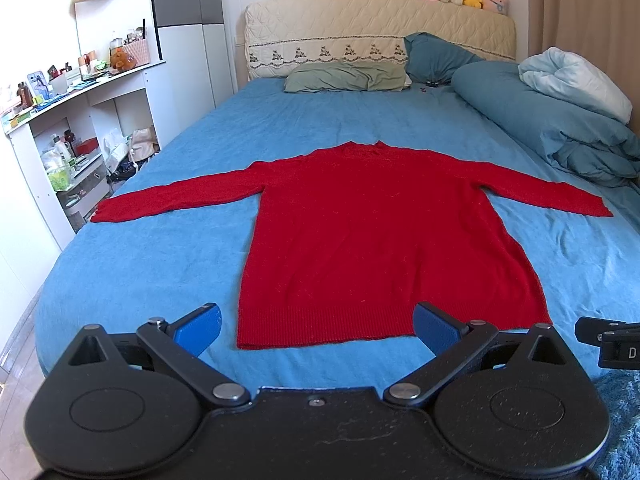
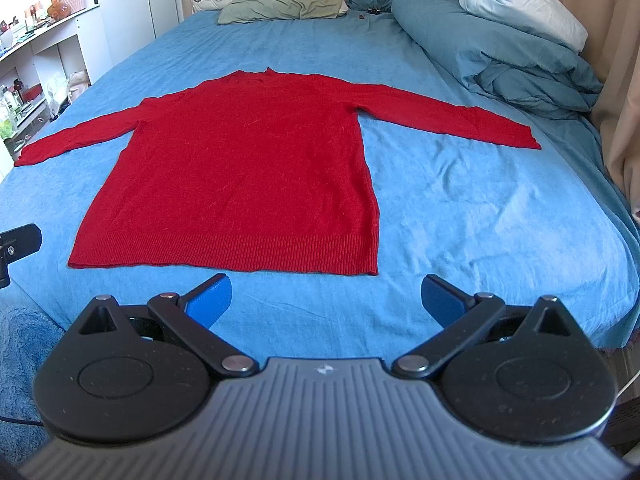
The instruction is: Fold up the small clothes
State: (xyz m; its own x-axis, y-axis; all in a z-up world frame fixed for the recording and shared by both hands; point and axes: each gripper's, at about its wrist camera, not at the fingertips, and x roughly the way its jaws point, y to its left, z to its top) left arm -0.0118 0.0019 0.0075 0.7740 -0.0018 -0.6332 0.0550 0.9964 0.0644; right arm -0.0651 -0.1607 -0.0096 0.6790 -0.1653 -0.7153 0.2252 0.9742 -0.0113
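near the red sweater's hem, left gripper and right gripper hover spread wide, holding nothing.

Other black gripper: cut off by the picture's edge
Shelf clutter left of blue bed: too small to tell

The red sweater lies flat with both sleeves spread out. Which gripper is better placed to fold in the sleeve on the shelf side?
Probably the left gripper. It is open at the sweater hem's left part, nearer that sleeve. The right gripper, also open, sits past the hem's right corner.
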